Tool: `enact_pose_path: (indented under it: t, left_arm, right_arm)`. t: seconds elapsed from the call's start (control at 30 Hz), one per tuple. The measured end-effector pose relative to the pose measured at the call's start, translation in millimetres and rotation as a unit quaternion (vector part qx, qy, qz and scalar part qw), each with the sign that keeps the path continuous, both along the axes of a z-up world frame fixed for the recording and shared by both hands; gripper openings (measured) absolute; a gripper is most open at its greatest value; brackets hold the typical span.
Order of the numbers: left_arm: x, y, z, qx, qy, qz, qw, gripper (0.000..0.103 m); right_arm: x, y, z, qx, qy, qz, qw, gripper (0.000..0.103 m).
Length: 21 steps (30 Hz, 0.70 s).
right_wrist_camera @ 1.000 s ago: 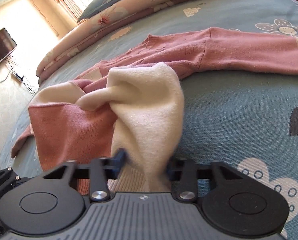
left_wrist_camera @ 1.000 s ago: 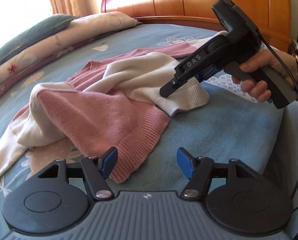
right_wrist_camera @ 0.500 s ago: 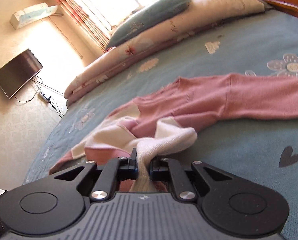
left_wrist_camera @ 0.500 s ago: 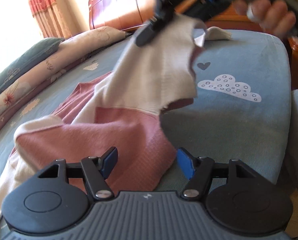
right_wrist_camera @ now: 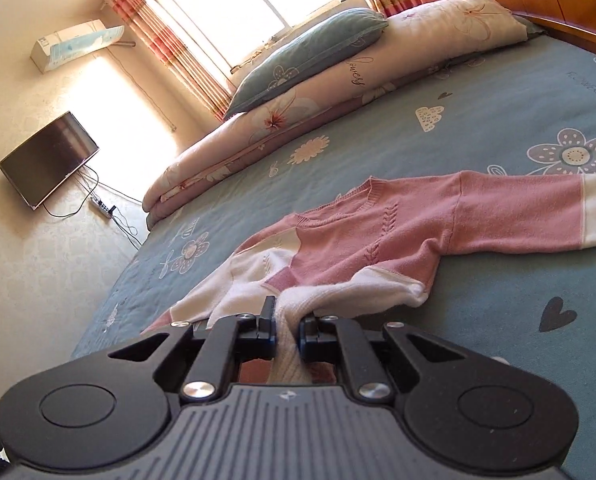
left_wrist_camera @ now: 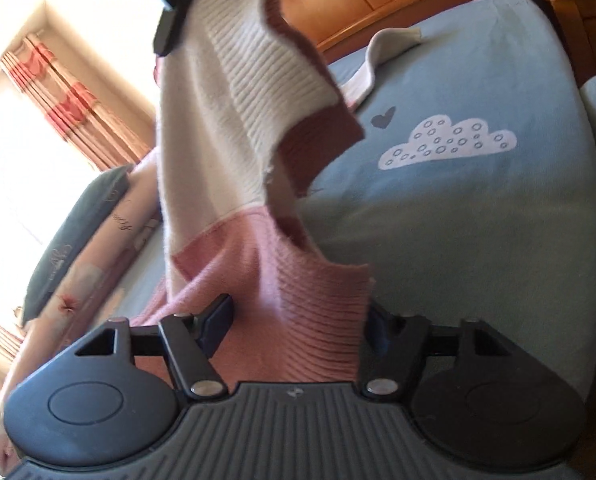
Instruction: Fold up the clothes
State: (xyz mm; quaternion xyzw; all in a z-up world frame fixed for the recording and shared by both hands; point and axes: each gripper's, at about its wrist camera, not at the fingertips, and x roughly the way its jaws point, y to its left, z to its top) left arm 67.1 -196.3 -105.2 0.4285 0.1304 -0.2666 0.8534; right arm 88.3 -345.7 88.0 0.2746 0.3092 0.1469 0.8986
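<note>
Your right gripper [right_wrist_camera: 287, 326] is clamped on the sweater [right_wrist_camera: 378, 236], its hem lifted off the bed [right_wrist_camera: 478, 128]; your left gripper [left_wrist_camera: 298, 316] gapes wide around the pink hem.

The sweater [right_wrist_camera: 378, 236] lies spread on the bed [right_wrist_camera: 478, 152], one sleeve [right_wrist_camera: 538, 212] stretched out to the right; its near hem sits between the right gripper [right_wrist_camera: 287, 326] fingers; a folded quilt [right_wrist_camera: 338, 96] lies behind it, a pillow [right_wrist_camera: 302, 64] on top; a television [right_wrist_camera: 48, 158] hangs on the wall at left.
</note>
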Motion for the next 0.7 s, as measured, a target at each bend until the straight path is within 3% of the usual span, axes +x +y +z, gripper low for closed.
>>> enact_pose_path:
  t: [0.07,0.1,0.27,0.43,0.6,0.7]
  left_arm:
    - [1.7,6.6,6.9,-0.009,0.002,0.013,0.9999,0.014]
    - [2.7,10.1,10.8,-0.014,0.004,0.019,0.9997,0.009]
    - [-8.3,37.4,41.0,-0.053,0.022,0.024,0.9980,0.007]
    - [-25.8,62.2,62.9,-0.059,0.041,0.005,0.9974,0.007]
    - [-38.8,70.4,56.0,-0.031,0.075,-0.035,0.9961,0.007]
    - [-39.4,68.6,40.4,-0.020,0.102,-0.034,0.9940,0.007]
  right_arm:
    - [-3.2,-0.7,-1.9,-0.004,0.005,-0.002,1.000,0.012]
    - [-4.6,-1.3,-3.5,-0.006,0.009,-0.002,1.000,0.012]
    - [-12.0,-4.6,-19.3,-0.027,0.044,-0.009,0.999,0.013]
    - [-17.6,4.6,-51.8,-0.057,0.107,0.003,0.993,0.013]
    - [-19.9,23.7,-92.5,-0.114,0.184,0.017,0.976,0.015]
    - [-21.4,29.8,-118.0,-0.124,0.226,0.019,0.966,0.019]
